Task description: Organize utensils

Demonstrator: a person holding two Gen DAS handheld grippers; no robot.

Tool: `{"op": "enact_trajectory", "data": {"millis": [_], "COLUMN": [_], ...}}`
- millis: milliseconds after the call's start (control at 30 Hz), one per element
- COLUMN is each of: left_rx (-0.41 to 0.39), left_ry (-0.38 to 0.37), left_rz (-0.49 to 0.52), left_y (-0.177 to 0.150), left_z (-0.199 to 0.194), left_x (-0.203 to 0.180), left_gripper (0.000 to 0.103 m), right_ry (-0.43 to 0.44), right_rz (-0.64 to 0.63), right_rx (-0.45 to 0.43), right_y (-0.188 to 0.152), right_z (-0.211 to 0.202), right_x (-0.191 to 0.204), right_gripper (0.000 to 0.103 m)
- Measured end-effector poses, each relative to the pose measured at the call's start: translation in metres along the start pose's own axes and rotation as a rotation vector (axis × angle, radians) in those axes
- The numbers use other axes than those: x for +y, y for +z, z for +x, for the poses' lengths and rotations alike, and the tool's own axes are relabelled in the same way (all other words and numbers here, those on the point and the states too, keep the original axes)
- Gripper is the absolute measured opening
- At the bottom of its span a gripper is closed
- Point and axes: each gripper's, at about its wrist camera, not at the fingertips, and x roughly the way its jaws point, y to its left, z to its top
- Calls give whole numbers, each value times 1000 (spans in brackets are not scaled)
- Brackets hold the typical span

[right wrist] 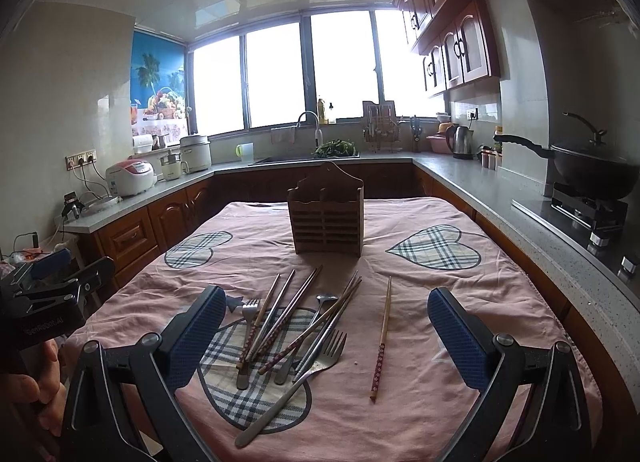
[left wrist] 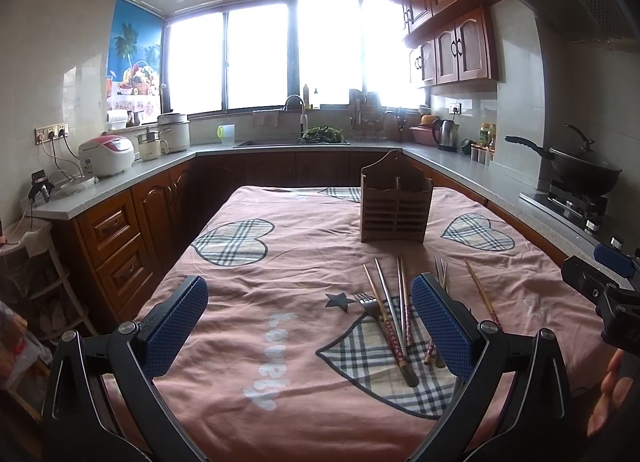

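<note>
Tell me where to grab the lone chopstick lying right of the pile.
Pinch the lone chopstick mid-shaft from above with the right claw, fingers straddling it sideways. It lies flat on the tablecloth, apart from the pile.

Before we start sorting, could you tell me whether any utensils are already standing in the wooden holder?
No, the wooden holder shows nothing rising above its rim, while the chopsticks and forks lie on the tablecloth.

Pale lettering "Lovely" on my pink tablecloth (left wrist: 276,358), upside down from the left wrist view, small white print on the left gripper (right wrist: 40,328) body in the right wrist view, roughly "GenRobot.AI", too blurred for certainty
</note>
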Motion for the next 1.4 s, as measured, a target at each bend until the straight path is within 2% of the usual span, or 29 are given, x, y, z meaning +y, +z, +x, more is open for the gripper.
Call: {"op": "enact_trajectory", "data": {"millis": [800,1100,1267,1400], "left_rx": [40,200,273,314], "left_ry": [-1,-63,-90,-106], "left_rz": [-13,-71,-76,-72], "left_y": [-5,-7,-4,1], "left_z": [17,69,105,134], "left_x": [4,14,12,6], "left_gripper": [103,103,103,103], "right_ry": [5,20,29,45], "right_rz": [-2,30,55,85], "right_rx": [28,107,157,206], "right_y": [-3,-6,-5,-2], "right_z": [10,42,68,95], "right_x": [3,-8,-16,-24], "right_gripper": [102,101,94,82]}}
